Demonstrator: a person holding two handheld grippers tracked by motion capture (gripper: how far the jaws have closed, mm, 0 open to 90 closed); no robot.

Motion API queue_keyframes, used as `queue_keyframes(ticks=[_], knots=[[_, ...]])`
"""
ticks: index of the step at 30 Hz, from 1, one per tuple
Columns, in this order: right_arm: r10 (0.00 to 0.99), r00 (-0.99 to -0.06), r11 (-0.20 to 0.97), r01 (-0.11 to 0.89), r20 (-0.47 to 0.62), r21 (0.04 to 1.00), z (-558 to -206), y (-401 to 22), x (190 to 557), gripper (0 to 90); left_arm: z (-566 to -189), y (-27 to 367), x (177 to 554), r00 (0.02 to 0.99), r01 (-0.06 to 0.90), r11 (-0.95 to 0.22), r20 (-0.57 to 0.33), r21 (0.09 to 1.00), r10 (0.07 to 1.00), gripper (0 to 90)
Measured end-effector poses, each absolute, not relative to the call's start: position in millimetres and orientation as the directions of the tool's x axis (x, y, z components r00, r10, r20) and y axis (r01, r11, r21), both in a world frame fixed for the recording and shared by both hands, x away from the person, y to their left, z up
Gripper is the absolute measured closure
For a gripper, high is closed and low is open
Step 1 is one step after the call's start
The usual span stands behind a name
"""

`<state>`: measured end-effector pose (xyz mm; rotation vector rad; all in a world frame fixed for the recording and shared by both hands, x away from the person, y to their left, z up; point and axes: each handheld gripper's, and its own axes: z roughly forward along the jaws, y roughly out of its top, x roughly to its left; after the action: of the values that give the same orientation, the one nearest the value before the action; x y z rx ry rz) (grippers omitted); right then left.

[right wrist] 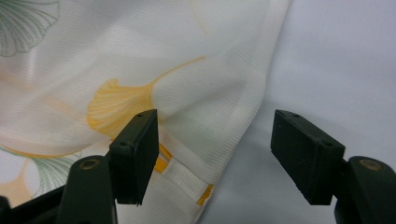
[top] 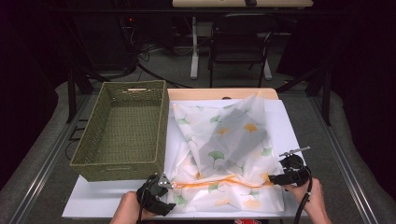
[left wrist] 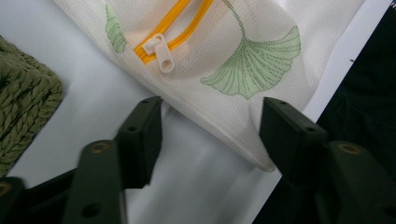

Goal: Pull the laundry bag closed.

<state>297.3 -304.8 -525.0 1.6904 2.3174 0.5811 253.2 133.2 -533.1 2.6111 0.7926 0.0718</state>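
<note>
Both grippers' jaws stand open, the mesh bag's (top: 229,154) edge lying between each pair, ungripped.

A cream mesh laundry bag (top: 229,154) printed with green and yellow-orange ginkgo leaves, with an orange zipper (left wrist: 175,30) and white pull (left wrist: 161,53) just ahead of the black left gripper (left wrist: 212,135). Beside it, an olive-green woven basket (top: 123,128). All rest on a white tabletop (top: 285,121). The right gripper (right wrist: 215,154) is black too.
</note>
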Motion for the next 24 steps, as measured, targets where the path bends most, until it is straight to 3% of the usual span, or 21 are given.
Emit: queue_keyframes(ticks=[12,18,24], knots=[[0.947,-0.318,0.278,0.875,0.036,0.397,-531.3,-301.7,298.4,56.4,-534.7,133.4,252.8,0.832,0.520,-0.750,-0.041,0.409,0.554,52.7],[0.941,-0.334,0.285,0.873,0.057,0.396,-530.3,-299.0,297.7,78.8,-534.8,132.3,250.4,0.836,0.512,-0.746,-0.047,0.426,0.547,72.4],[0.942,-0.332,0.283,0.873,0.057,0.397,-529.9,-299.3,298.3,86.2,-535.3,130.1,249.6,0.838,0.511,-0.739,-0.061,0.439,0.543,84.7]])
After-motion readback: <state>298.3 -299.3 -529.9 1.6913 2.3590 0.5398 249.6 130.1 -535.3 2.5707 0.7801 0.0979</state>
